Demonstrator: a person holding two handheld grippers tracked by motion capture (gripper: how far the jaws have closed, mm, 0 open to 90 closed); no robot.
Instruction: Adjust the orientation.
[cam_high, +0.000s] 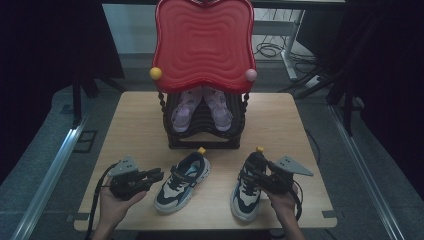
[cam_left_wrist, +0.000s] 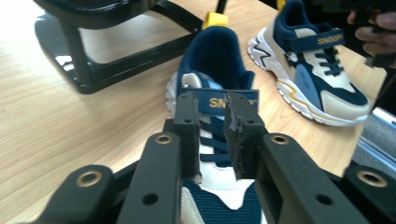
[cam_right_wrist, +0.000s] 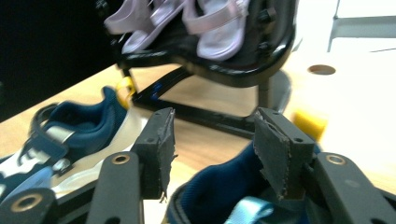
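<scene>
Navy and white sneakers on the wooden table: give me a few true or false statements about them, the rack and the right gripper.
1. Both navy and white sneakers stand on the light wooden table. True.
2. The lilac strap sandals lie on the table beside the sneakers. False: they sit in the black rack, under the red wavy tray.
3. The sneakers' heels point toward the rack. True.
4. The right gripper is clamped shut with nothing between its jaws. False: its jaws stand apart at the heel opening of one sneaker.
</scene>
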